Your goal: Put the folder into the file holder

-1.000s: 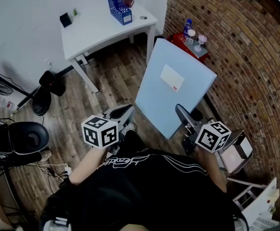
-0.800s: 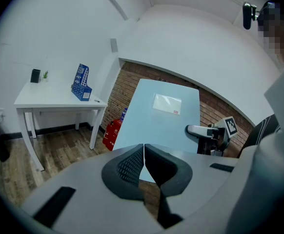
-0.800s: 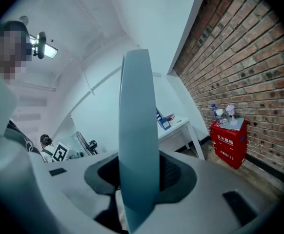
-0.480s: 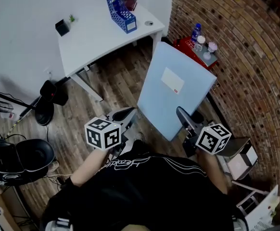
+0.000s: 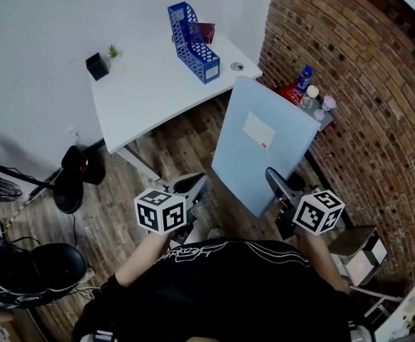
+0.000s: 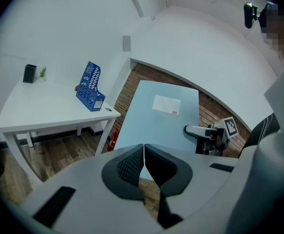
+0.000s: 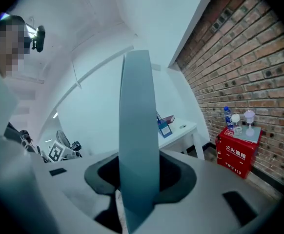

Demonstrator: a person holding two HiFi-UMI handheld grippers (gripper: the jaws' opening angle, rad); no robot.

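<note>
My right gripper (image 5: 273, 182) is shut on the near edge of a large light-blue folder (image 5: 261, 144), which stands up above the floor with a white label on its face. In the right gripper view the folder (image 7: 138, 130) shows edge-on between the jaws. The left gripper (image 5: 195, 186) hangs to the folder's left, shut and holding nothing; its pads (image 6: 132, 165) meet. A blue mesh file holder (image 5: 192, 42) stands on the far end of the white table (image 5: 147, 84), well beyond the folder. The left gripper view also shows the file holder (image 6: 90, 87) and the folder (image 6: 159, 116).
A small black pot with a green plant (image 5: 99, 64) sits on the table's left part. A red box carrying bottles (image 5: 309, 97) stands against the brick wall (image 5: 378, 91) at right. A black fan (image 5: 68, 184) and a chair (image 5: 22, 269) are on the wooden floor at left.
The view has moved towards the table: table and file holder now sit lower and nearer. The folder stays gripped in the right gripper; both grippers hold the same stance.
</note>
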